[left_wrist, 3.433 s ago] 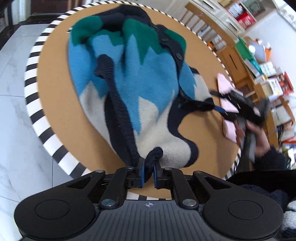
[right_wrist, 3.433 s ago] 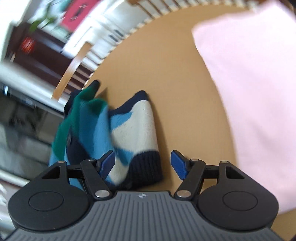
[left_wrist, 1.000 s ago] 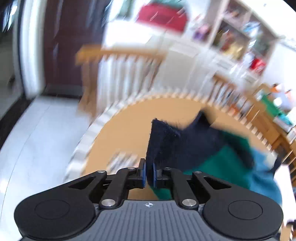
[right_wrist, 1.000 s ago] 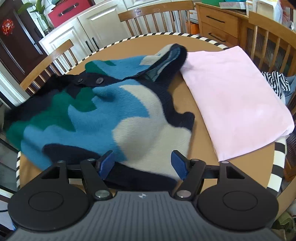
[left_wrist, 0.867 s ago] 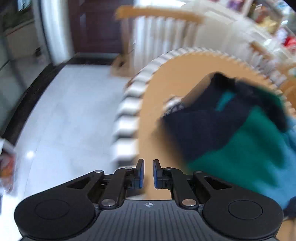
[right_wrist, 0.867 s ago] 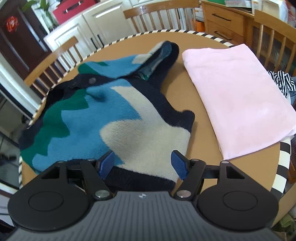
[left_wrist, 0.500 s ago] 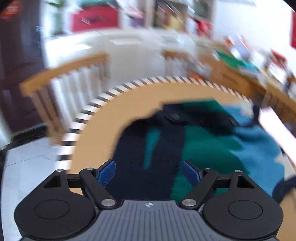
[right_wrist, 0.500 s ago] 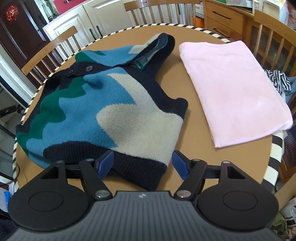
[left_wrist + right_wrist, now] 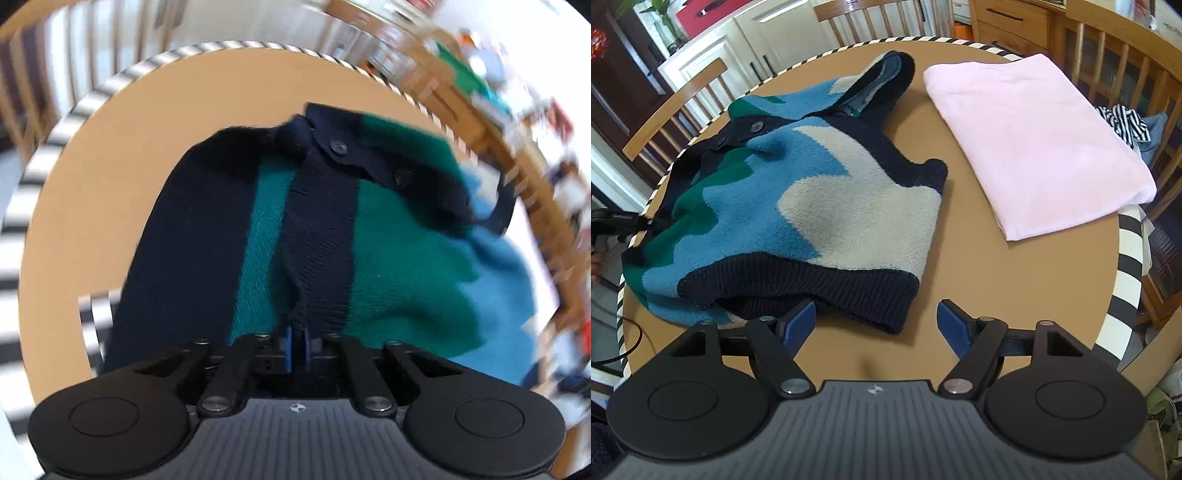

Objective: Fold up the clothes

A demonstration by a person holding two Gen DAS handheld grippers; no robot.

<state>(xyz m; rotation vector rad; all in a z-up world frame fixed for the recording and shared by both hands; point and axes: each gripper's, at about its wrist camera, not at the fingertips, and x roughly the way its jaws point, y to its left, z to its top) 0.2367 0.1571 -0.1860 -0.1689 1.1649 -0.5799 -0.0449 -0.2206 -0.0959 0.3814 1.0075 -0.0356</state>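
Observation:
A knitted cardigan (image 9: 812, 192) in blue, green, cream and navy lies crumpled on the round tan table (image 9: 960, 280). In the left wrist view my left gripper (image 9: 297, 349) is shut on the cardigan (image 9: 388, 240), with its navy button band (image 9: 317, 236) pinched between the blue pads. The band runs away from the jaws to two dark buttons. My right gripper (image 9: 875, 325) stands open just above the table, in front of the navy ribbed hem (image 9: 827, 284), with nothing between its fingers. The left pad (image 9: 799, 321) is close to the hem.
A folded pink cloth (image 9: 1034, 140) lies on the right side of the table. A black-and-white striped rim (image 9: 1130, 251) edges the table. Wooden chairs (image 9: 676, 107) stand around it, and a striped garment (image 9: 1126, 122) lies beyond the pink cloth. A hand (image 9: 594, 262) shows at the far left.
My left gripper let go of the cardigan's navy edge, opened wide, swung down over the garment and shut on the button band. The right gripper stayed open and drew back slightly.

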